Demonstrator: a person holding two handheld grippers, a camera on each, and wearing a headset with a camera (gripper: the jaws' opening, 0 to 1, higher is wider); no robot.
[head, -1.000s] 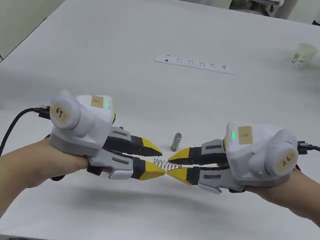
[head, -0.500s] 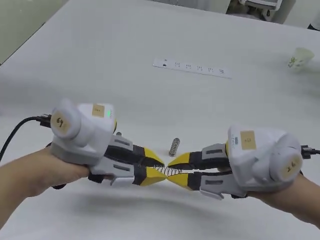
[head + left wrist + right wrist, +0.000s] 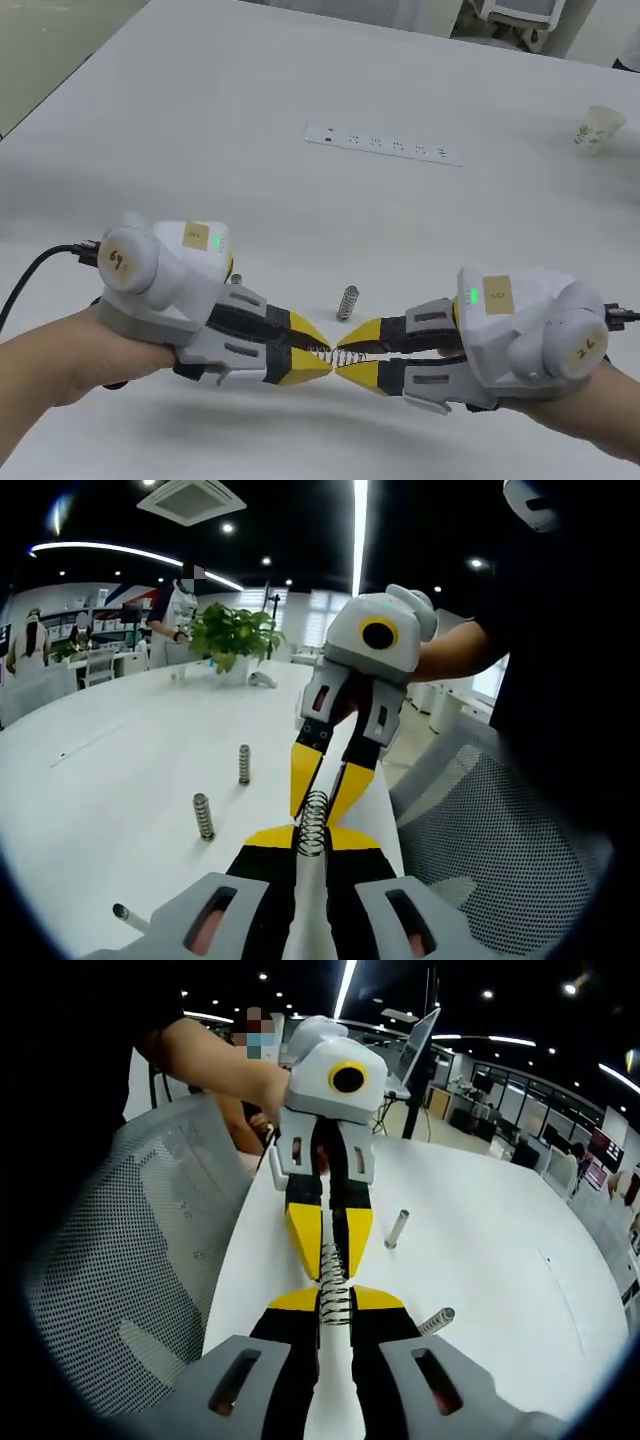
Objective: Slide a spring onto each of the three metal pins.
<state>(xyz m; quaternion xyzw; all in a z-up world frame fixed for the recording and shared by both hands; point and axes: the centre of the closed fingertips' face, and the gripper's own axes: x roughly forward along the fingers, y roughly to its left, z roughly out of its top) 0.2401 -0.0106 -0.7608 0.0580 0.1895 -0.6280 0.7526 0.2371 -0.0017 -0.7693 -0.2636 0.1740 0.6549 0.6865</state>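
Note:
A thin wire spring (image 3: 336, 355) spans the short gap between my two grippers, low over the white table (image 3: 300, 190). My left gripper (image 3: 322, 357) is shut on one end and my right gripper (image 3: 347, 362) is shut on the other, their yellow tips almost meeting. In the left gripper view the spring (image 3: 314, 818) rises from my left gripper (image 3: 311, 837) to the right gripper (image 3: 322, 785). In the right gripper view the spring (image 3: 334, 1282) runs from my right gripper (image 3: 336, 1302) to the left gripper (image 3: 331, 1245). A spring on an upright pin (image 3: 347, 302) stands just beyond the tips. A bare pin (image 3: 236, 280) stands by the left gripper.
A white power strip (image 3: 383, 145) lies across the table's middle and a paper cup (image 3: 598, 128) stands at the far right. In the left gripper view a second coiled upright (image 3: 243, 764) stands past the nearer one (image 3: 203, 816), and a pin (image 3: 125, 916) lies at the lower left.
The two grippers have closed in on each other, so the stretch of spring showing between their tips is shorter. The camera has shifted a little.

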